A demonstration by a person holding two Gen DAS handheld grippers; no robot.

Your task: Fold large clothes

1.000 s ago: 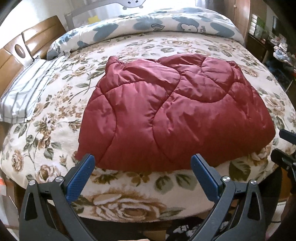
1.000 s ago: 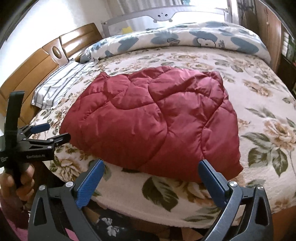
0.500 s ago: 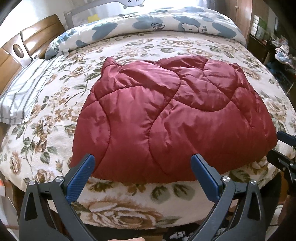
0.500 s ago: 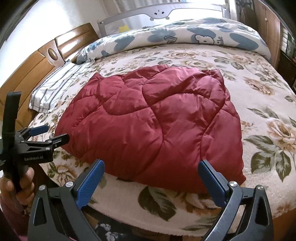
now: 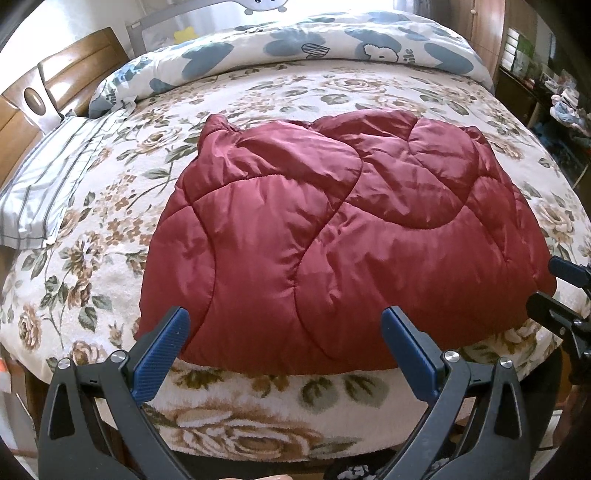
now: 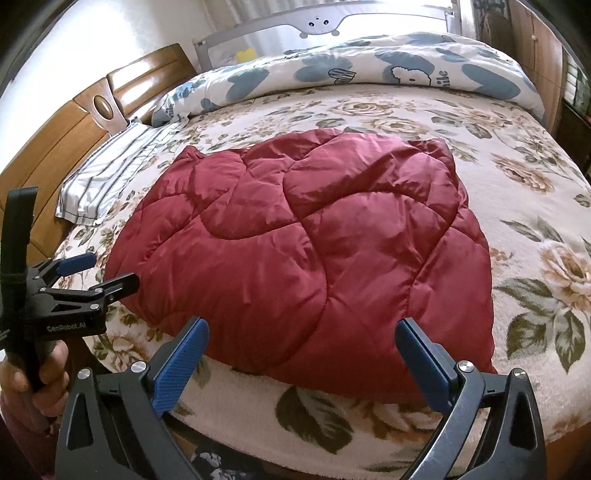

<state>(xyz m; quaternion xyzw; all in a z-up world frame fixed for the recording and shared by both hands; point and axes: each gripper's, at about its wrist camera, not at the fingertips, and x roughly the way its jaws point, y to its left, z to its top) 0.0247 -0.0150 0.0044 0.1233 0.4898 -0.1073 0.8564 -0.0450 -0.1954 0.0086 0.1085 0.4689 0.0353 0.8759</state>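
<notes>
Left gripper (image 5: 284,328): held low at the near edge of the bed, pointing across the red quilted garment; its jaws stand wide apart with nothing between them, and the blue pads (image 5: 162,354) frame the garment's near hem without touching it.
Left gripper from the right wrist view (image 6: 96,275): to the left of the garment, level with its near left corner, fingers aimed at that corner and spread, apart from the cloth.
Left hand (image 6: 35,387): wrapped around the black handle below the gripper body, fingers curled, lower left of the garment.
Right gripper (image 6: 301,345): low in front of the garment's near hem, pointing across it; jaws wide apart, empty, the blue pads (image 6: 424,363) just short of the hem.
Right gripper from the left wrist view (image 5: 565,291): at the garment's near right corner, only the finger ends show, parted, close to the cloth; contact cannot be told.
Red quilted garment (image 5: 343,236): lies spread and puffy on the floral blanket (image 5: 110,206), its near hem close to the bed's front edge, one pointed corner sticking up at its far left.
Writing on gripper: "GenRoboLAI", as far as it reads, in pale letters on the left gripper's black body (image 6: 66,326).
Writing on duvet: the blue-and-white duvet (image 6: 369,77), bunched beyond the garment, shows a bear figure and letters that read "ilc" or similar.
Striped pillow (image 5: 48,184): left of the garment, against the wooden headboard (image 6: 74,122).
Bed rail (image 6: 325,22): grey, beyond the duvet, with a small face motif.
</notes>
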